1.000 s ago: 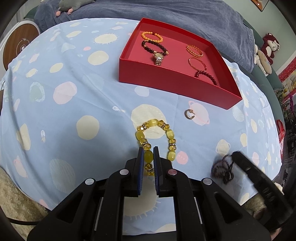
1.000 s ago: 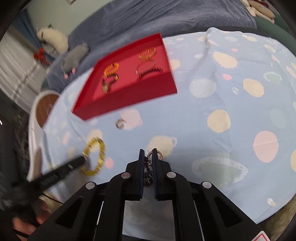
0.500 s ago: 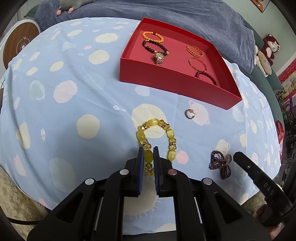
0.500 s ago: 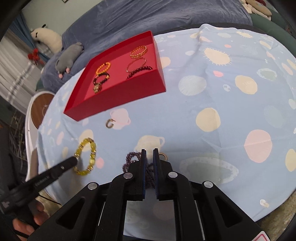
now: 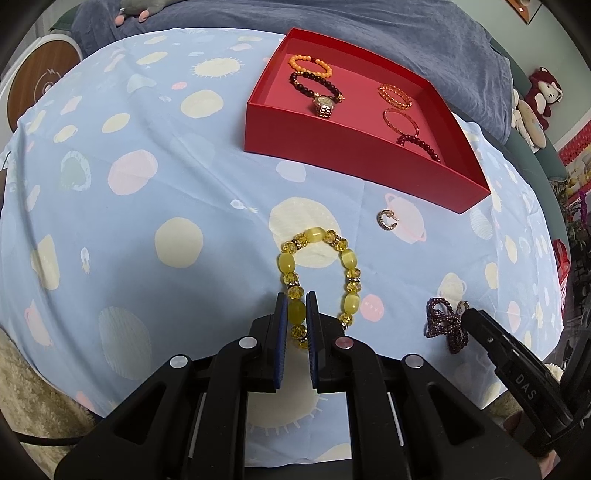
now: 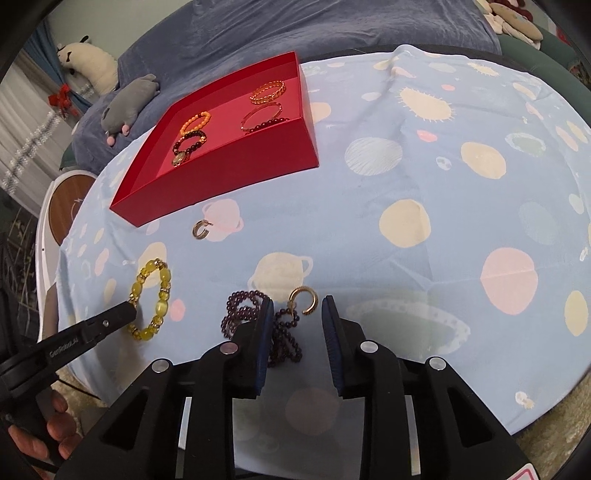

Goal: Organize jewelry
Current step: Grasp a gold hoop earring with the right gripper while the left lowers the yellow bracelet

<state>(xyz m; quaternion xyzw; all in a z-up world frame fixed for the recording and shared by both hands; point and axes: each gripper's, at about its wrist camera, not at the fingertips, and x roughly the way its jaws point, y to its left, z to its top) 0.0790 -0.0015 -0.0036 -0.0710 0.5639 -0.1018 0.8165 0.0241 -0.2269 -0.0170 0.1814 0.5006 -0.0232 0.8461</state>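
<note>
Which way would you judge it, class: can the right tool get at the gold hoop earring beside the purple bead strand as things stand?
Probably yes. The right tool is opening, and the hoop earring lies between its tips; only the purple bead strand crowds it.

Left gripper [image 5: 296,312] jaws clamped, right gripper [image 6: 297,314] jaws opening

Home bedroom: blue blanket [image 5: 406,40] on bed, plush toys [image 6: 127,101], patterned tablecloth [image 6: 424,177].

A grey plush toy [image 6: 129,101] lies on a blue blanket [image 6: 295,29] behind the tablecloth [image 6: 424,177].
</note>
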